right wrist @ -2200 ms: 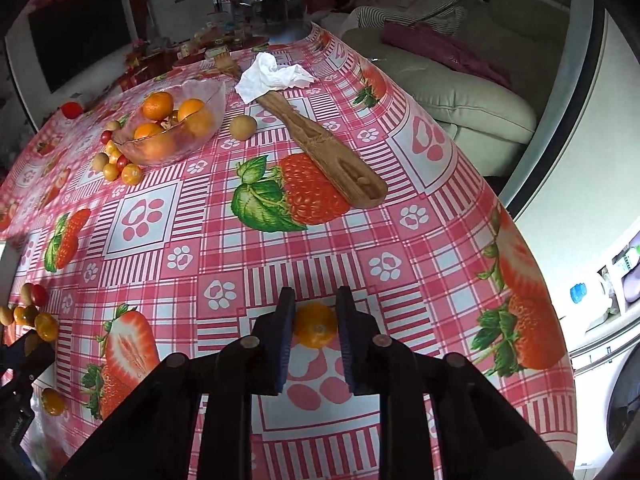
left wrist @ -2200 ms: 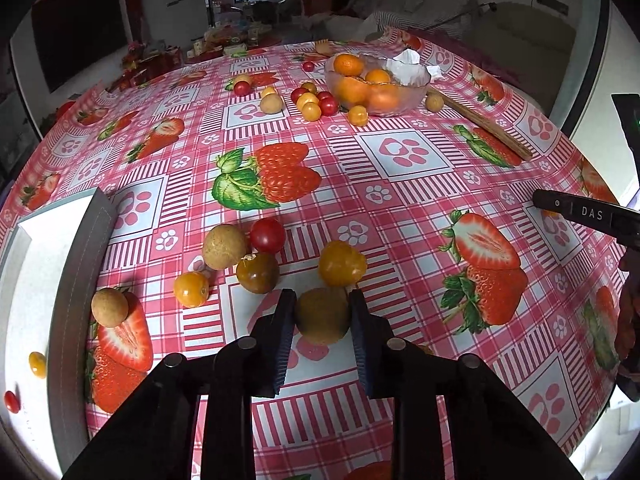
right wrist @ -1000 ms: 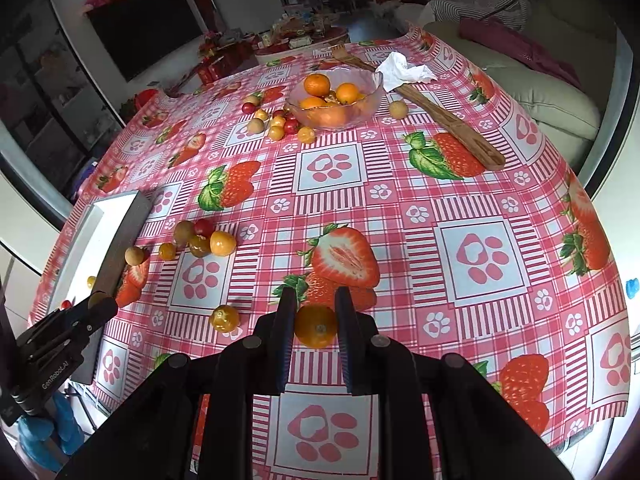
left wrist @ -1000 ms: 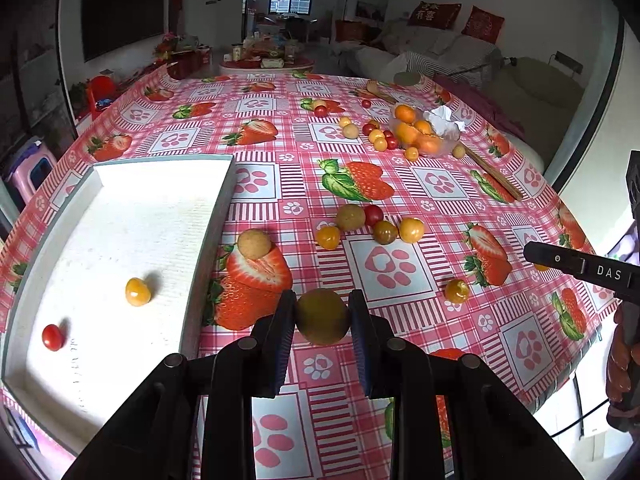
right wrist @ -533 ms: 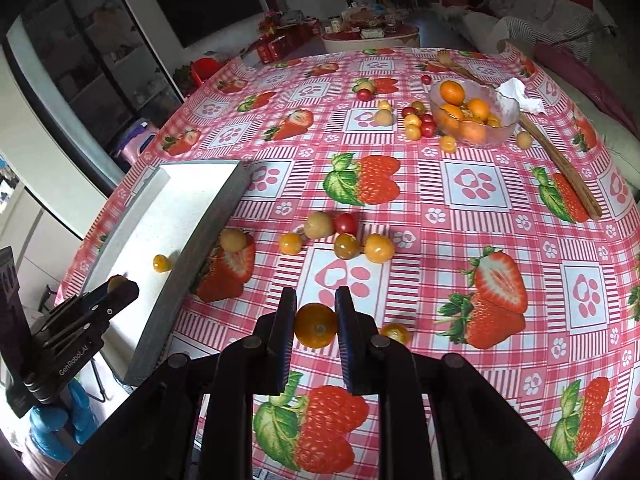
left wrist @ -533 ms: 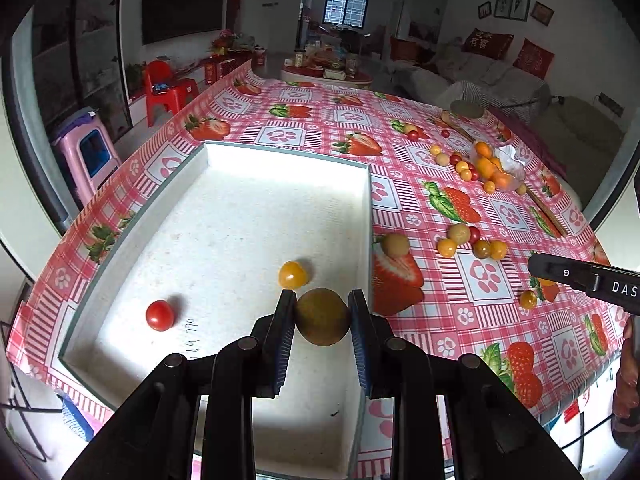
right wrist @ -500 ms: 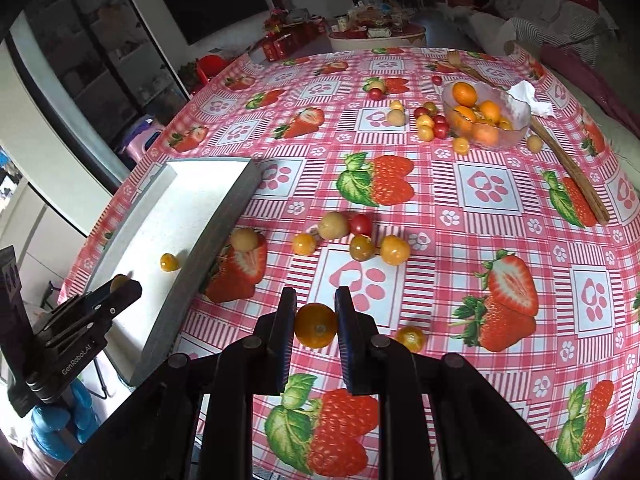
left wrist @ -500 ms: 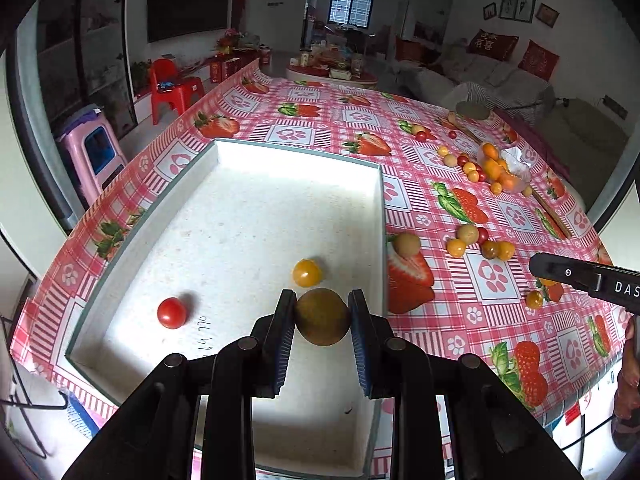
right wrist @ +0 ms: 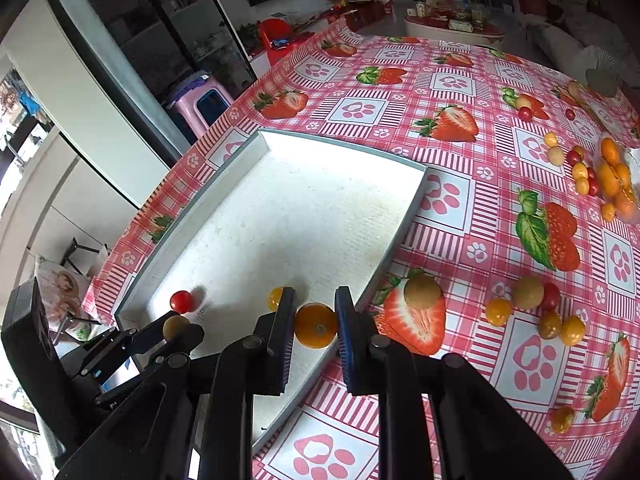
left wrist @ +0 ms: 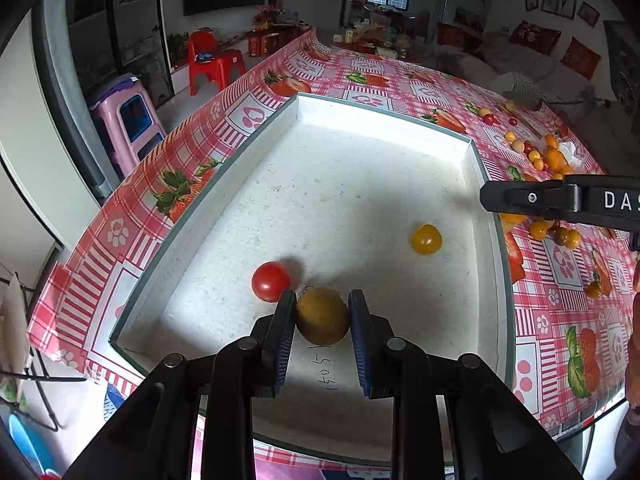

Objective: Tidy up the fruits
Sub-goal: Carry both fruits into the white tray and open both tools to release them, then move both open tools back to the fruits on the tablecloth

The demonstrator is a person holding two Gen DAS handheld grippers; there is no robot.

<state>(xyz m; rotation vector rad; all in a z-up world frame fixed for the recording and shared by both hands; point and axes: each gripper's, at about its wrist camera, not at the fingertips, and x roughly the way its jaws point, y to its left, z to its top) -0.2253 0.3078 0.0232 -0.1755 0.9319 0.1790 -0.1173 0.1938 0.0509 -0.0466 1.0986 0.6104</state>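
Note:
My left gripper (left wrist: 322, 322) is shut on a brownish-green round fruit (left wrist: 322, 321) and holds it low over the near end of the white tray (left wrist: 384, 120). A red cherry tomato (left wrist: 271, 281) and a yellow tomato (left wrist: 426, 239) lie in the tray. My right gripper (right wrist: 316, 325) is shut on an orange tomato (right wrist: 316, 325) over the tray's right wall (right wrist: 404, 224). The left gripper with its fruit (right wrist: 175, 326) also shows at the lower left of the right wrist view.
Several loose fruits (right wrist: 532, 308) lie on the strawberry tablecloth right of the tray. A glass bowl of oranges (right wrist: 616, 180) stands at the far right with small tomatoes beside it. The table edge runs close behind the tray's left side; stools stand beyond it.
Both grippers have moved left with their fruits. The left one has come down over the tray's near end beside the red tomato; the right one has reached the tray's right wall.

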